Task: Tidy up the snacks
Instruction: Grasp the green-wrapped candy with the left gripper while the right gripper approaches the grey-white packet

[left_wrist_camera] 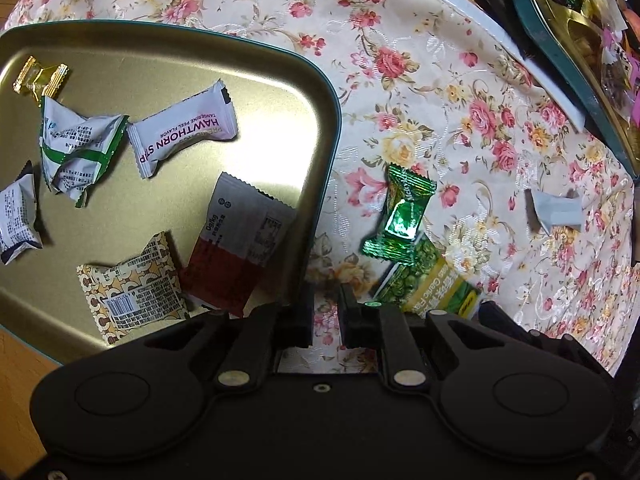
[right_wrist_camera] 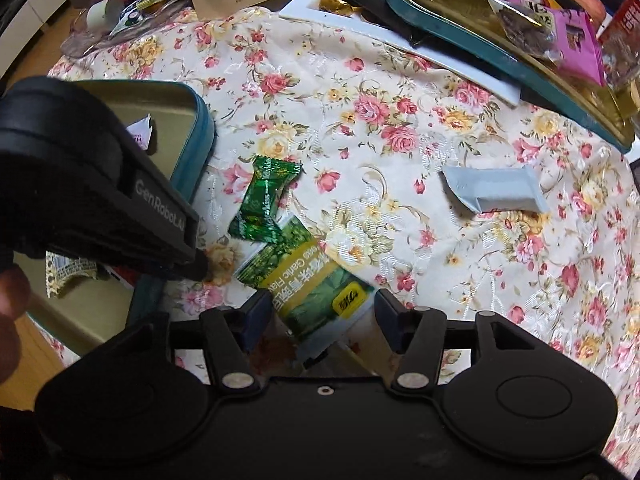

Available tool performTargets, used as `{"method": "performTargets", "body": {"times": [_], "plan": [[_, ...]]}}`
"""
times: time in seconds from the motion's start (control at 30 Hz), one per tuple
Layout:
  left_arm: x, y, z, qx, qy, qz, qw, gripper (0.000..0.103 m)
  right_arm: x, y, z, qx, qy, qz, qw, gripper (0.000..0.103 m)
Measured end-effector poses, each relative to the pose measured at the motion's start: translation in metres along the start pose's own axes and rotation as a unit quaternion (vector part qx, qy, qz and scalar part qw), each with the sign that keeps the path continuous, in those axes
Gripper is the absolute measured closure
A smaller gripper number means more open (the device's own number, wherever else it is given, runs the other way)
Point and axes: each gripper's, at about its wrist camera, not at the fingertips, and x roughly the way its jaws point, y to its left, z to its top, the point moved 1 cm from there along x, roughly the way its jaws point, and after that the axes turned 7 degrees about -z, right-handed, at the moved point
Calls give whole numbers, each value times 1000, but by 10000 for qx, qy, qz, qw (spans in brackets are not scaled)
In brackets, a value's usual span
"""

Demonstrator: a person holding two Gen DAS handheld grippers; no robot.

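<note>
Landmark: the teal-rimmed gold tin tray (left_wrist_camera: 324, 128) sits at the near-left edge of the floral tablecloth (left_wrist_camera: 420, 80), and everything here is placed from it.
In the tray: a white Hawthorn packet (left_wrist_camera: 182, 132) up the middle, a white-and-green packet (left_wrist_camera: 76, 148) to its left, a small gold candy (left_wrist_camera: 40, 78) in the far-left corner, a red-and-white packet (left_wrist_camera: 240, 240) by the right wall, a tan patterned packet (left_wrist_camera: 134, 284) at the near side, one more white packet (left_wrist_camera: 18, 216) at the left edge.
Left gripper: the left gripper (left_wrist_camera: 325, 316) points down just outside the tray's right wall, jaws drawn in close with nothing between them, only tablecloth in the narrow gap.
Right gripper: the right gripper (right_wrist_camera: 320, 312) is down over the garlic pea packet (right_wrist_camera: 308, 280), jaws part-way apart with the packet's near end between them; whether the pads press on it, I cannot tell.
Snacks off the tray: a green foil candy (right_wrist_camera: 266, 196) lies just right of the tray wall, touching the pea packet's far end; a pale grey wrapper (right_wrist_camera: 492, 192) lies well to the right of the tray.
Far side: a second teal tin (right_wrist_camera: 480, 36) heaped with sweets, well beyond the tray to the far right, resting on a white board (right_wrist_camera: 400, 52).
</note>
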Motion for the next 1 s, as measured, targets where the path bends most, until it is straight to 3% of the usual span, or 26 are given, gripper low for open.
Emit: {"method": "performTargets", "body": {"times": [0.1, 0.2, 0.43, 0.73, 0.9, 1.0], "plan": [[-6, -10, -1, 108, -97, 48, 9999, 79, 3, -3, -1, 24, 266, -66, 9996, 77], [-14, -21, -3, 283, -259, 55, 9992, 78, 8, -14, -3, 303, 461, -152, 9984, 76], [-25, -39, 9, 366, -603, -307, 9970, 77, 13, -56, -2, 1082, 789, -394, 9902, 76], [-7, -66, 25, 969, -651, 238, 9929, 72, 10, -103, -14, 1779, 946, -226, 9792, 74], [6, -73, 26, 1260, -624, 535, 9886, 62, -4, -119, -16, 1880, 848, -83, 9785, 74], [13, -74, 25, 1235, -575, 506, 9894, 64, -13, -127, -16, 1972, 794, -15, 9771, 73]]}}
